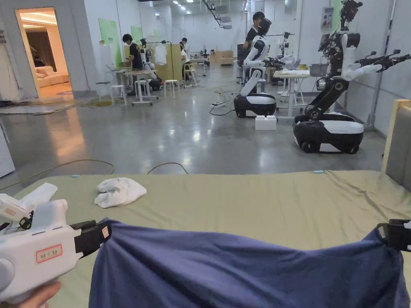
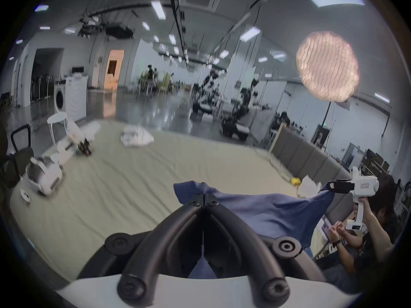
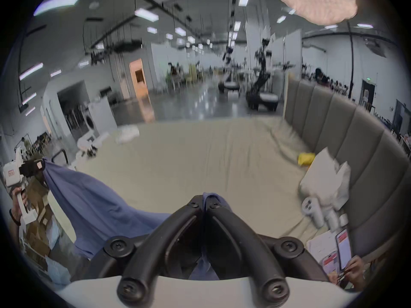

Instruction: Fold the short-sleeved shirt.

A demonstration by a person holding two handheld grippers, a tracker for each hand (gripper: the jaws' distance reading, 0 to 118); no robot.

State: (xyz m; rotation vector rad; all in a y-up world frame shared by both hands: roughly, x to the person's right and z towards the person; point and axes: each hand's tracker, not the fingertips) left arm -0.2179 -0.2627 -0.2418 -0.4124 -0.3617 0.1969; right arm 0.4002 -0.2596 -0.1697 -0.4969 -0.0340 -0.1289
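Dark blue short-sleeved cotton shirt [image 1: 241, 268] hangs stretched above olive-sheeted bed [image 1: 261, 200]. Left gripper [image 2: 204, 194] jaws pinch one corner, right gripper [image 3: 205, 198] jaws pinch opposite. Crumpled white cloth [image 1: 118, 191] lies on bed beyond shirt.

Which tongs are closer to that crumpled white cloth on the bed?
Left tongs hold the blue shirt just below the white cloth; right tongs are far across.
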